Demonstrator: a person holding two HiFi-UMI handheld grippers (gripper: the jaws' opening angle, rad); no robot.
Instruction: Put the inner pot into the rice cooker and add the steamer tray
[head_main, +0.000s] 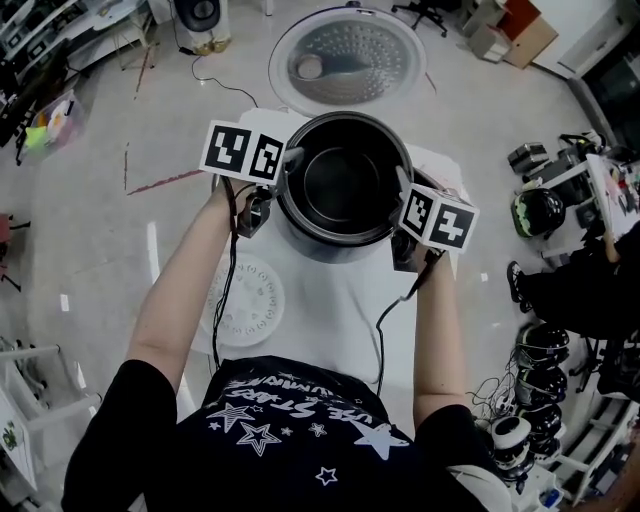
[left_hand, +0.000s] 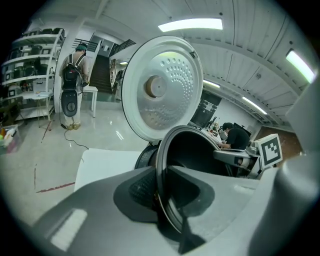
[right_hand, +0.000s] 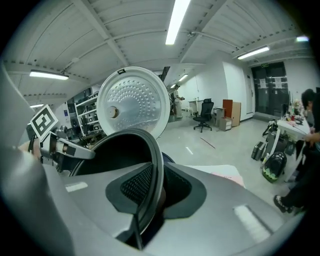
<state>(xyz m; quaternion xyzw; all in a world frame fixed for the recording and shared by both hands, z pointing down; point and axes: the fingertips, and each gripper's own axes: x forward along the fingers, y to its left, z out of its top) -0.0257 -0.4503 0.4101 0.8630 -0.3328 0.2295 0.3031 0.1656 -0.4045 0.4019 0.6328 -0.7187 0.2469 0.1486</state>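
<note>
The dark inner pot (head_main: 345, 185) is held by its rim between both grippers, over the rice cooker, whose round lid (head_main: 348, 55) stands open behind it. My left gripper (head_main: 285, 175) is shut on the pot's left rim (left_hand: 162, 165), one pad inside and one outside. My right gripper (head_main: 402, 195) is shut on the right rim (right_hand: 156, 170) in the same way. The cooker's dark body (left_hand: 141, 156) shows just under the pot. I cannot tell whether the pot is seated. The white perforated steamer tray (head_main: 245, 300) lies flat on the white table (head_main: 330, 320), left of the cooker.
The table's left edge (head_main: 200, 330) runs close to the steamer tray. On the floor stand a speaker (head_main: 200, 15) at far left, an office chair (head_main: 425, 12), and helmets and bags (head_main: 540, 205) at right. A person (head_main: 590, 290) sits at right.
</note>
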